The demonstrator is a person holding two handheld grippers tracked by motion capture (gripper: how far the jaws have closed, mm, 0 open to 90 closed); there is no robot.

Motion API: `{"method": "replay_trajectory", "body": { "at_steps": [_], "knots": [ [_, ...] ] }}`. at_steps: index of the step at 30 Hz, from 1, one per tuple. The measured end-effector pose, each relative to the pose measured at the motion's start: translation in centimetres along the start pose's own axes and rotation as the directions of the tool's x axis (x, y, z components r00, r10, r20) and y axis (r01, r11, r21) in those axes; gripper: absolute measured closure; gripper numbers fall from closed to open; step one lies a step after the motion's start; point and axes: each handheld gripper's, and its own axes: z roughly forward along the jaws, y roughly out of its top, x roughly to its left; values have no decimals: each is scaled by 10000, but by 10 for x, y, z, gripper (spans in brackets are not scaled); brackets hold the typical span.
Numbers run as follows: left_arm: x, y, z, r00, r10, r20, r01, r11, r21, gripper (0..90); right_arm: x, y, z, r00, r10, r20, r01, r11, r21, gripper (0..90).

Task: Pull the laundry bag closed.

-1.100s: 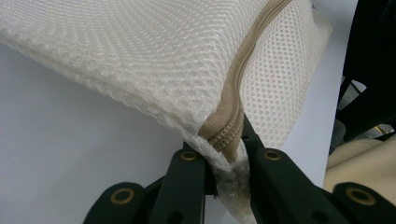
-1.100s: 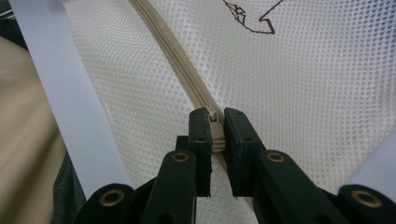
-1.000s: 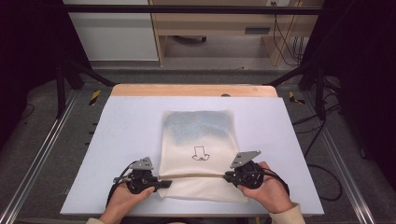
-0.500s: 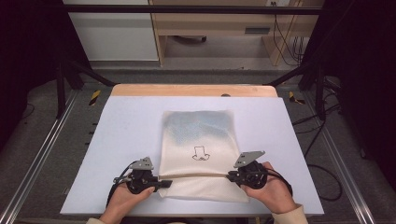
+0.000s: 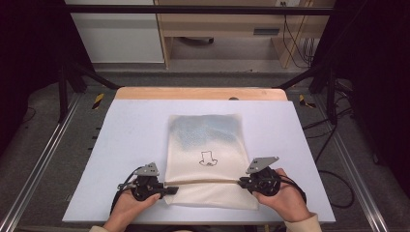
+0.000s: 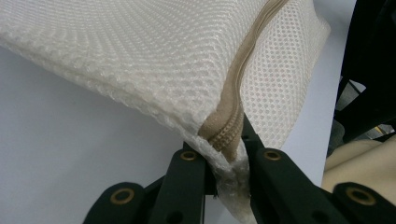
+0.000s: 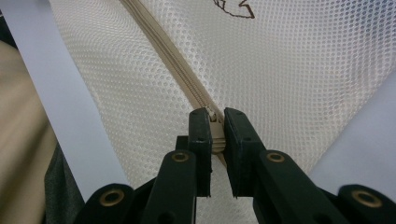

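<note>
I see the white tabletop [image 5: 121,145] stretching out ahead of both claws, and on it the cream mesh bag [image 5: 205,145], a flat, roughly rectangular pouch lying between the two claws and reaching away from them toward the far edge. Its weave is a fine honeycomb net; the far half looks bluish-grey where something inside shows through, and the near half is plain cream with a small dark outline drawing [image 5: 209,158] just beyond the line joining the claws. A tan zipper [image 5: 203,182] runs straight across the bag from one claw to the other, pulled taut and lifted a little off the surface. My left claw [image 5: 170,189] is closed tight on the bag's left end, and in the left gripper view [image 6: 227,156] the zipper tape and bunched mesh are pinched between its black jaws. My right claw [image 5: 241,182] is likewise clamped shut on the zipper's right end, and in the right gripper view [image 7: 215,135] the jaws squeeze the tan tape directly.
</note>
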Motion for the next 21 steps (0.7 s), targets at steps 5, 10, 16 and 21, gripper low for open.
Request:
{"method": "replay_trajectory", "body": {
  "at_steps": [5, 10, 16, 21],
  "knots": [
    [0, 0, 0, 10000, 13, -13, -13, 10000, 6, 846, 0, -2, 0, 10000, 52, 61, -52, 10000, 55, 819],
    [0, 0, 0, 10000, 31, -35, -31, 10000, -30, 847, 0, -2, -1, 10000, 26, 20, -26, 10000, 52, 819],
    [0, 1, -1, 9999, 63, -93, -63, 10000, -9, 846, -1, -3, 1, 10000, -4, 49, 3, 9999, 125, 819],
    [0, 1, -2, 9999, 109, -127, -109, 9999, -23, 846, 0, -4, 1, 10000, 53, 51, -54, 9999, 158, 819]
  ]
}}
